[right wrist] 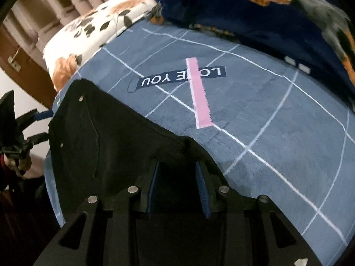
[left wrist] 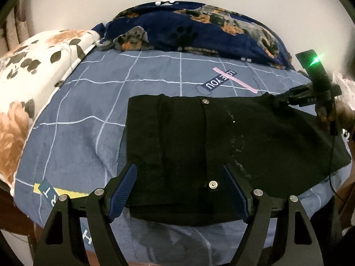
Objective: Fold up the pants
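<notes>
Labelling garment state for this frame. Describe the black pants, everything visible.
The black pants lie partly folded on the blue grid bedsheet, the fabric dark and matte like denim. Two metal snap buttons show, one at the far edge, one near the left tool. A stitched seam runs down the left side. The left tool is open, its fingers straddling the near edge. The right tool grips a raised corner, cloth bunched between its pads.
</notes>
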{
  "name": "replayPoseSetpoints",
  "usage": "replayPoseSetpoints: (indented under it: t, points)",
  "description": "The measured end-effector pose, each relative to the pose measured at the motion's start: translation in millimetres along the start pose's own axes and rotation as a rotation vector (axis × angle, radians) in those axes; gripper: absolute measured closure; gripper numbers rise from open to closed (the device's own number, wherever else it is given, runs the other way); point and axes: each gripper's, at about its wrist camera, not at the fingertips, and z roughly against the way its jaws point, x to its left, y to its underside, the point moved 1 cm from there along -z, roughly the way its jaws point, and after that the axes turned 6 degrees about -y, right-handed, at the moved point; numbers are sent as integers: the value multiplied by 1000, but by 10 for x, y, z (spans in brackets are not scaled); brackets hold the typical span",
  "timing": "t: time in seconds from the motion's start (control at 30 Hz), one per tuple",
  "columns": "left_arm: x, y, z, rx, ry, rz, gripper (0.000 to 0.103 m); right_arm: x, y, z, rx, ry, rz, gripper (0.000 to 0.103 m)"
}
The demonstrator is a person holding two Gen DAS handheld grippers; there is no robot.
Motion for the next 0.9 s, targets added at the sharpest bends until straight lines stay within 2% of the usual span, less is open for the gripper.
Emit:
replayPoseSetpoints:
  t: [0.03, 0.1, 0.23, 0.47, 0.63, 0.7, 0.8, 0.9]
  points:
    - [5, 2, -14, 4, -2, 2, 25, 12, -16, -11, 9, 2, 14, 72]
    - [20, 8, -41, 13, -9, 10, 25, 61, -43, -39, 22, 26, 67, 87]
    - [60, 8, -64, 18, -21, 24, 25, 127, -52, -10, -15, 64, 84, 96]
    - [178, 38, -208, 67, -30, 78, 23, -142, -45, -65, -151, 103, -65, 98]
    - [214, 60, -236, 64, -53, 81, 23, -258, -11, -81, -233, 64, -134, 98]
    - [218, 48, -244, 62, -58, 83, 23, -261, -19, -88, -236, 63, -135, 98]
    - [189, 3, -153, 14, -53, 79, 23, -247, 6, -106, -239, 82, -123, 97]
    - [112, -78, 2, -77, -50, 43, 23, -197, 2, -130, -242, 127, -93, 95]
